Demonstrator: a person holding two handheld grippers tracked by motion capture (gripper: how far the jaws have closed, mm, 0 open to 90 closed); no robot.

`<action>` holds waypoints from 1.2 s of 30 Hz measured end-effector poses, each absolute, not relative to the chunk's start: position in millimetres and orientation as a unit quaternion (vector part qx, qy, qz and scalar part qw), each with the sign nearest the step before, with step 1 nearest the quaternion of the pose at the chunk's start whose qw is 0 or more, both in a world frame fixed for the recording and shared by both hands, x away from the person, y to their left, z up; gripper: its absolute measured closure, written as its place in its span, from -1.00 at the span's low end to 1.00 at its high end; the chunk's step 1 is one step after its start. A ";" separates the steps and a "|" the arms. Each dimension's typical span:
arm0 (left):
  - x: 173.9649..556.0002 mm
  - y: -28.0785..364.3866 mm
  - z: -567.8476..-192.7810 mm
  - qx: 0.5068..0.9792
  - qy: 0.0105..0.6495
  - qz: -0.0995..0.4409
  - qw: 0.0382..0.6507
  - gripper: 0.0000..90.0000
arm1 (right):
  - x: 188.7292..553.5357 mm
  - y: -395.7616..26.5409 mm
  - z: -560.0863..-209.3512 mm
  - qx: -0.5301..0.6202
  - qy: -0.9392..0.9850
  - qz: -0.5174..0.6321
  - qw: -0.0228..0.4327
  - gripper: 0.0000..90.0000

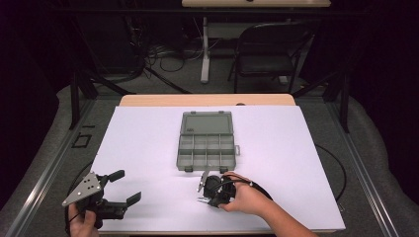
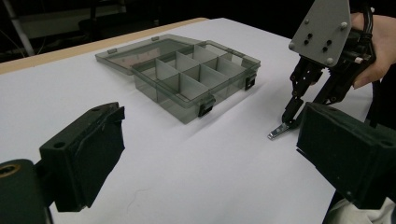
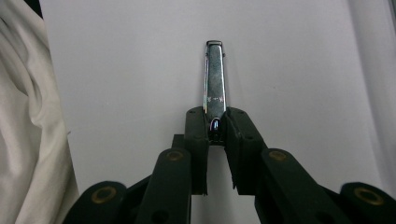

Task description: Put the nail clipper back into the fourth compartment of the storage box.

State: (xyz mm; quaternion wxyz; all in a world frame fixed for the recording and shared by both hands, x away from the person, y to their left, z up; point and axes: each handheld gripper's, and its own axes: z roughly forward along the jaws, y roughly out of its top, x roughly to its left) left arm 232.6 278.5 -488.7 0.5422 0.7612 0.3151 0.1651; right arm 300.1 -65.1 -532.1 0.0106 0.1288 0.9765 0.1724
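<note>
the right gripper (image 3: 215, 125) clamps its jaws on the near end of a slim shiny metal clip (image 3: 215, 79), which lies flat on the white table sheet (image 1: 148, 143) and points to twelve o'clock in the right gripper view. in the high view this gripper (image 1: 201, 193) sits at about five o'clock from the grey compartment box (image 1: 206, 148), close to its front edge, with the person's hand (image 1: 247, 197) wrapped around it. the box stands open, its lid folded back toward twelve o'clock. the left gripper (image 1: 126, 186) rests near the sheet's seven o'clock corner, well apart from the box, its jaws spread wide with nothing between them.
</note>
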 end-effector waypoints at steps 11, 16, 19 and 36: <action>232.4 279.1 -488.7 0.761 0.317 0.164 0.542 -0.84 | 300.6 -66.0 -528.2 0.144 0.972 0.187 0.011 0.77; 232.5 278.9 -488.7 0.761 0.316 0.165 0.543 -0.84 | 302.1 -69.3 -523.4 0.151 0.967 0.202 0.014 0.77; 232.3 278.9 -488.5 0.761 0.317 0.166 0.542 -0.84 | 302.3 -70.9 -519.8 0.158 0.964 0.214 0.015 0.77; 232.1 279.6 -488.2 0.760 0.317 0.165 0.542 -0.84 | 305.2 -79.5 -498.2 0.178 0.951 0.249 0.033 0.77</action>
